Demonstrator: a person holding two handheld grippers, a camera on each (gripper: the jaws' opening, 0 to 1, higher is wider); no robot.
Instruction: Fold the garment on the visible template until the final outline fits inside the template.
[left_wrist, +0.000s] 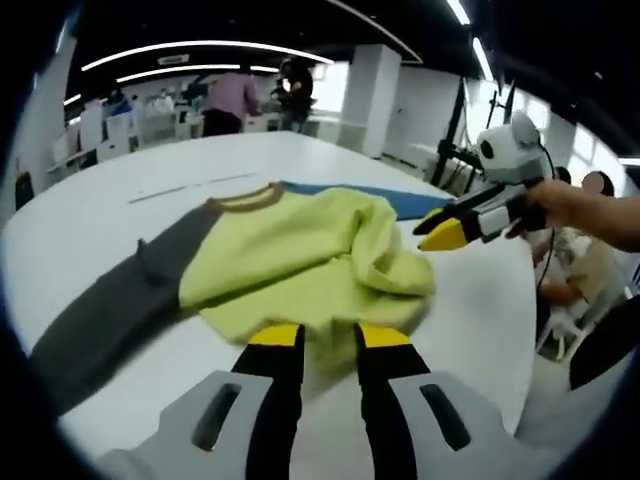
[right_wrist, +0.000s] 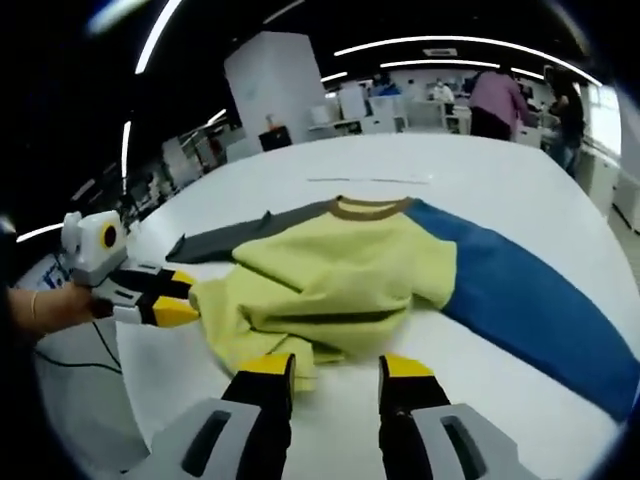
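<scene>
Left gripper view takes in the white table (left_wrist: 120, 200), its far edge toward the room. Mid-table lies the garment (left_wrist: 300, 255), its yellow body bunched toward one side, grey sleeve (left_wrist: 110, 310) stretched out flat, blue sleeve (right_wrist: 530, 290) laid out opposite. No template outline can be made out. The left hand-held gripper (left_wrist: 328, 336) hovers parted and empty at the hem; the right hand-held gripper (right_wrist: 330, 367) does likewise, jaws apart. Folding looks barely begun: next, probably flatten the body, then bring a sleeve inward.
</scene>
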